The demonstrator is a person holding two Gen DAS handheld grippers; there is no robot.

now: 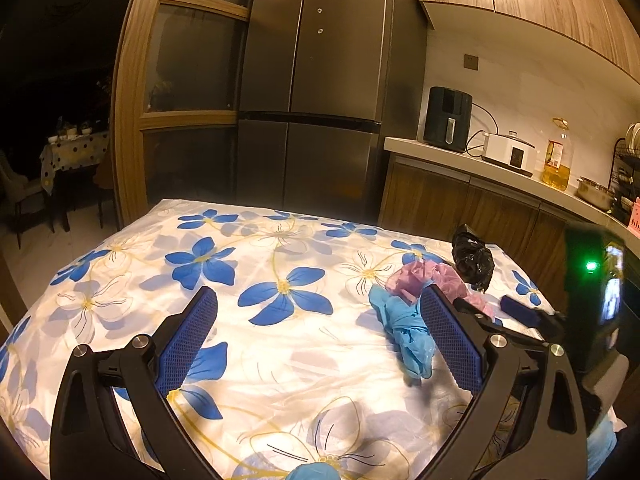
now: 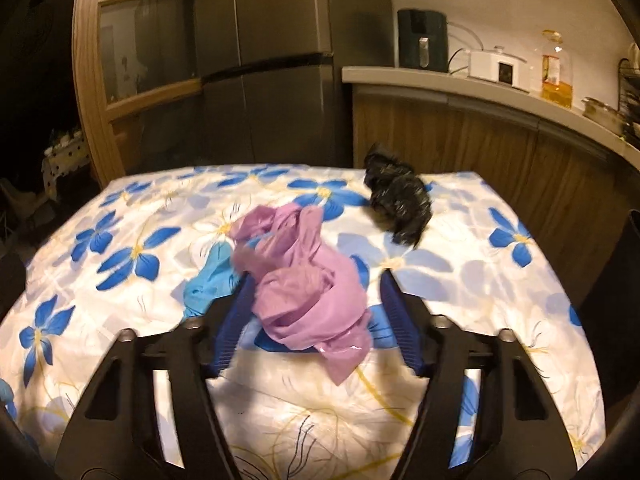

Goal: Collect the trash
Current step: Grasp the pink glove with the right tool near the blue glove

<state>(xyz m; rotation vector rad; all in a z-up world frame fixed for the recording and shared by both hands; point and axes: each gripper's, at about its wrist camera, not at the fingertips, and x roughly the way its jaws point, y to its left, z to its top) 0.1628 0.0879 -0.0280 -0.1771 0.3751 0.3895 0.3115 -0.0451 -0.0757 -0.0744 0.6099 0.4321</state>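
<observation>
- Blue-padded left gripper [image 1: 318, 322]: we hold its jaws wide open over the floral tablecloth [image 1: 248, 364], gripping nothing.
- Blue glove [image 1: 406, 334]: lies just inside its right finger, beside the pink piece.
- Pink plastic [image 2: 304, 280]: sits between our right gripper [image 2: 314, 304] jaws, half-open; left pad touching, right pad apart, so not clamped.
- Risk: thin film may slip out, or the pads may pinch the cloth.
- Black bag [image 2: 398, 200]: farther back, untouched.

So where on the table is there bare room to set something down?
Free: the floral tablecloth on the refrigerator side, left of the blue glove. Crowded: the counter-side corner, where glove, pink plastic and black bag cluster around the right gripper.
</observation>
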